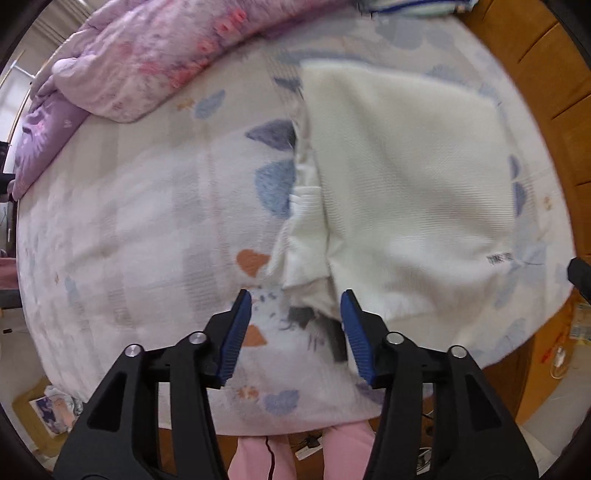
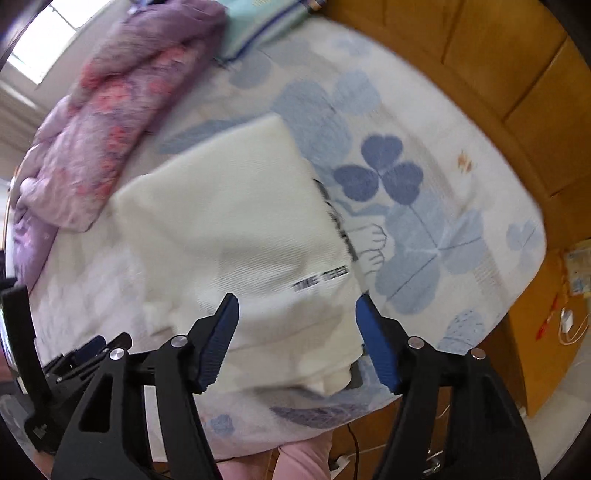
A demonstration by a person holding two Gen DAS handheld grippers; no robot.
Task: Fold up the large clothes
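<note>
A cream knit garment (image 1: pixel 406 184) lies folded into a rough rectangle on the bed, with small black lettering near its lower right corner. Its loose left edge bunches in a few folds. My left gripper (image 1: pixel 295 299) hangs above the garment's lower left corner, open, with nothing between its blue pads. In the right wrist view the same garment (image 2: pixel 229 229) fills the middle. My right gripper (image 2: pixel 297 301) is above its near edge, open and holding nothing. Both views are a little blurred.
The bed sheet (image 1: pixel 129 221) is white with blue leaf prints. A purple floral quilt (image 2: pixel 110 122) is piled along the far left. Wooden panelling (image 2: pixel 498 74) borders the bed's right side. A teal folded item (image 2: pixel 258 26) lies at the far end. A person's pink trousers (image 1: pixel 347 450) show below.
</note>
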